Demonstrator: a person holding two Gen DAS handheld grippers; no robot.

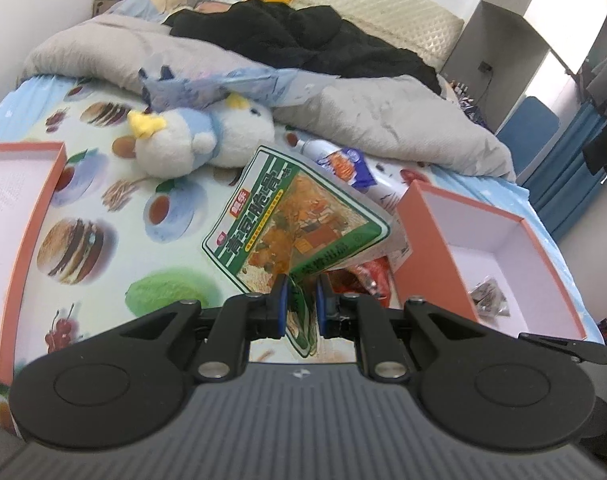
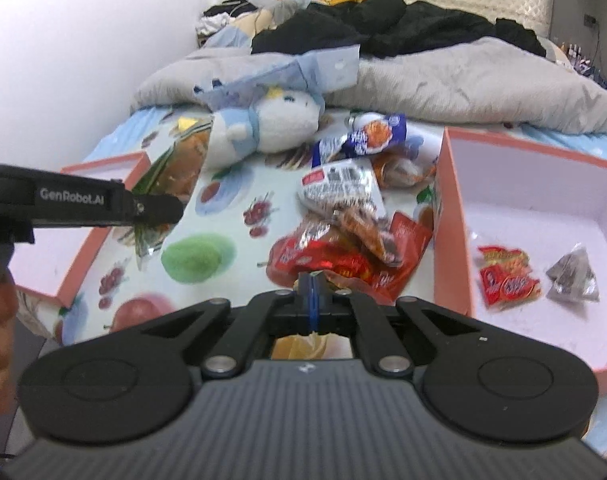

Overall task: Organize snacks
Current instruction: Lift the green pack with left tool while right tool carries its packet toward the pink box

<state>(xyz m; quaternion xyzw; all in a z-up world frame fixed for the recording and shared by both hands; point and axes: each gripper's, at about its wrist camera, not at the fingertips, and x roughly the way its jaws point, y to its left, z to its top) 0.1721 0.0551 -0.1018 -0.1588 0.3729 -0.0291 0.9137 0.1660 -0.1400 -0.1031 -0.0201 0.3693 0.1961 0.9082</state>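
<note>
Two packets already lie in the right box (image 2: 543, 216), ahead-right of the right claw (image 2: 312, 294): a red one (image 2: 507, 276) and a grey pyramid (image 2: 573, 276). Left box (image 1: 27, 216) looks empty. Left claw (image 1: 301, 304) clamps the green pack's (image 1: 295, 216) corner, pack lifted ahead of it. Right claw is clenched on the edge of a red wrapper (image 2: 343, 264) in the pile just ahead. Several snacks remain on the bed (image 1: 163, 216); sorting judged early.
</note>
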